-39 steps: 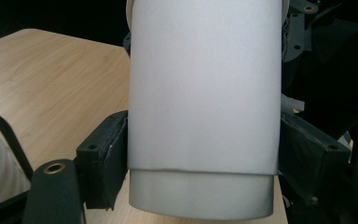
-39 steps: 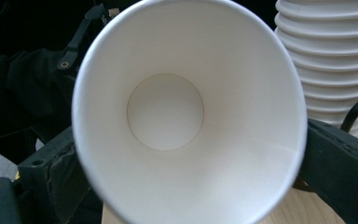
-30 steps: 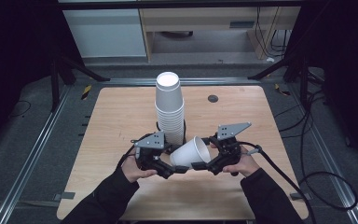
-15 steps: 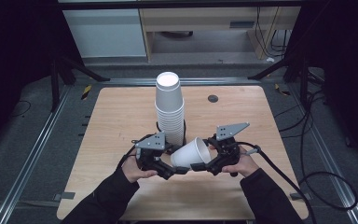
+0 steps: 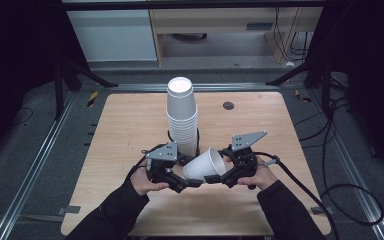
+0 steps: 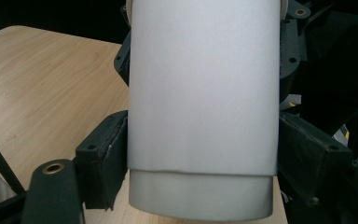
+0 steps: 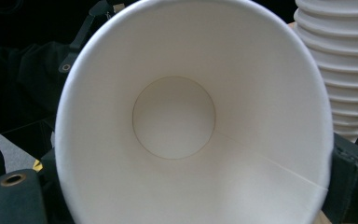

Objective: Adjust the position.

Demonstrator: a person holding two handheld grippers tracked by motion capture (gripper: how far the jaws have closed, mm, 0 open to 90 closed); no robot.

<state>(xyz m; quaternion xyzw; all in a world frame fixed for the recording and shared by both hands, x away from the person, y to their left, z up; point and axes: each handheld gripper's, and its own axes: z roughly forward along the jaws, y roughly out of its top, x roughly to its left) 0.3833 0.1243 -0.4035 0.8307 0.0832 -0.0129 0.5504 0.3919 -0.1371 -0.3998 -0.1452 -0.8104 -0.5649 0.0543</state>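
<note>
High view shows a light wooden surface (image 5: 130, 125) with rounded corners, set on a dark floor with metal rails at either side. Near the centre of the surface stands a tall stack of white paper cups (image 5: 182, 117), upside down, bases upward. At about 6 o'clock from the stack, just beside its foot, a single white paper cup (image 5: 205, 164) lies tilted on its side above the surface, its open mouth turned toward 3 o'clock and its base toward 9 o'clock. Both forearms in dark sleeves come in from 6 o'clock. The left tongs (image 5: 186, 183) reach in from 8 o'clock and are closed on the cup near its base; in the left gripper view the cup's wall (image 6: 203, 93) stands between the two black jaws, which press it from either side. The right tongs (image 5: 214, 178) come from 4 o'clock to the cup's mouth end; in the right gripper view the cup's open inside (image 7: 175, 116) faces the camera with the stack's ribbed rims (image 7: 335, 70) at 2 o'clock, but whether these tongs are gripping the rim I cannot tell. A small dark round disc (image 5: 228, 105) lies on the surface at 2 o'clock from the stack, well apart from it.
</note>
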